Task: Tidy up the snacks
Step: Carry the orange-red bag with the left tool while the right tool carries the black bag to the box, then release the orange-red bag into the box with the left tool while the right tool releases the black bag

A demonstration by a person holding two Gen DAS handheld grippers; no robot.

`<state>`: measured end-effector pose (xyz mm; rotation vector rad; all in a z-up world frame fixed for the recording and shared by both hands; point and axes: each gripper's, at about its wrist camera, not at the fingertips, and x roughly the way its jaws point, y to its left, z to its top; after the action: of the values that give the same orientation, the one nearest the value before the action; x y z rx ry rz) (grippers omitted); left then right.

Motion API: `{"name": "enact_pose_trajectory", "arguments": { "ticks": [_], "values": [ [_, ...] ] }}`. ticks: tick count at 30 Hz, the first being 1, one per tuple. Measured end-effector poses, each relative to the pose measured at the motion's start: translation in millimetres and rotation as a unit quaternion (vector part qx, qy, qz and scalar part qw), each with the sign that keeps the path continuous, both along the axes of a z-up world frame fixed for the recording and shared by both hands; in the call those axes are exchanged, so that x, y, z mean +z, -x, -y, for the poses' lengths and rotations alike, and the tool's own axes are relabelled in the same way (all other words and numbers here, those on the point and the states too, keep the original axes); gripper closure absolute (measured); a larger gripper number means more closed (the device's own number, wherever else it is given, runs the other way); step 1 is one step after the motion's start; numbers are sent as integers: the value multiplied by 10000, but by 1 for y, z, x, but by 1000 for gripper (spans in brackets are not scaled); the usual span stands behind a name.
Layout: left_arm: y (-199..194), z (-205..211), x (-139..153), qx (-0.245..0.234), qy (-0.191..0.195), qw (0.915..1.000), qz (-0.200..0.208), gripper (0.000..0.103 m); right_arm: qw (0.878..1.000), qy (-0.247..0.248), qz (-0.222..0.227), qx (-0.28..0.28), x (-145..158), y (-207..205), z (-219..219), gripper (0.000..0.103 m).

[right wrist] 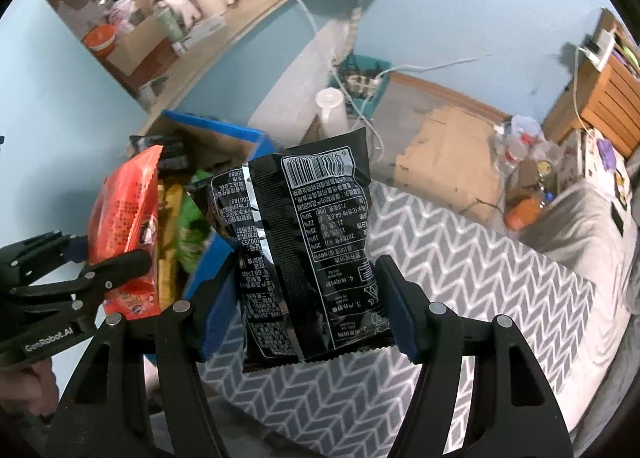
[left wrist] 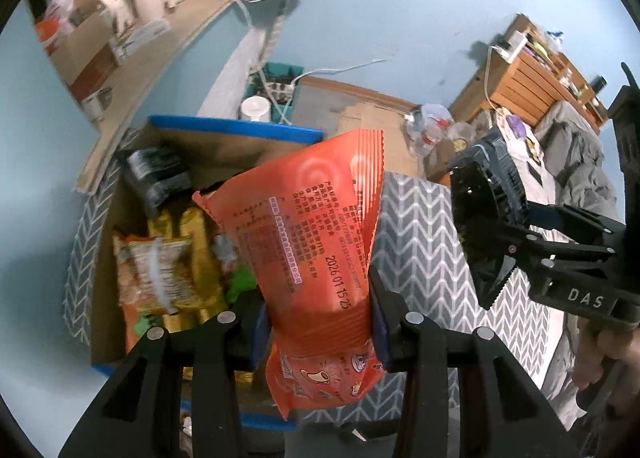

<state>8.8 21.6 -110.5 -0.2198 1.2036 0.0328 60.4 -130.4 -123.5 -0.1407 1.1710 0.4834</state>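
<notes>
My left gripper (left wrist: 320, 322) is shut on an orange snack bag (left wrist: 316, 242) and holds it upright over the right part of a cardboard box with blue edges (left wrist: 236, 128). The box holds several snack packs, among them a yellow-orange one (left wrist: 164, 270) and a black one (left wrist: 156, 178). My right gripper (right wrist: 308, 298) is shut on a black snack bag (right wrist: 312, 242) and holds it above the grey chevron cloth (right wrist: 460, 270), just right of the box (right wrist: 216, 130). The orange bag (right wrist: 124, 218) and the left gripper (right wrist: 108, 270) show at the left of the right wrist view. The right gripper with its black bag (left wrist: 480, 214) shows at the right of the left wrist view.
The box sits on a surface covered by the grey chevron cloth (left wrist: 420, 226). Beyond lie flattened cardboard (right wrist: 448, 162), plastic bottles (right wrist: 524, 146), a wooden shelf (right wrist: 604, 82), a teal bin with cables (right wrist: 360, 78) and a cluttered counter (right wrist: 180, 38).
</notes>
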Motion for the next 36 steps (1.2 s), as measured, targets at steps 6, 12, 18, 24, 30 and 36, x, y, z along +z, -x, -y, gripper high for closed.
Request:
{"name": "enact_pose_trajectory", "arguments": {
  "ticks": [6,12,18,24,30,36],
  "values": [
    [12,-36,-8,338,-13,9994,-76,61,9996,-20,-29,274,-4,-2,-37,36],
    [20,-64,-17,606,-46,9980,-150,61,9984,-20,-120,549,-13,-4,-76,36],
    [25,-89,-32,891,38,9957,-255,60,9966,46,-239,788,-24,-7,-115,36],
    [27,-107,-39,1099,115,9933,-330,59,9952,130,-377,897,-37,-12,-145,36],
    [27,-121,-41,1235,132,9913,-439,47,9948,69,-543,855,-41,-17,-159,34],
    [28,-125,-30,1176,-49,9926,-294,33,9956,80,-402,837,-35,-17,-164,27]
  ]
}}
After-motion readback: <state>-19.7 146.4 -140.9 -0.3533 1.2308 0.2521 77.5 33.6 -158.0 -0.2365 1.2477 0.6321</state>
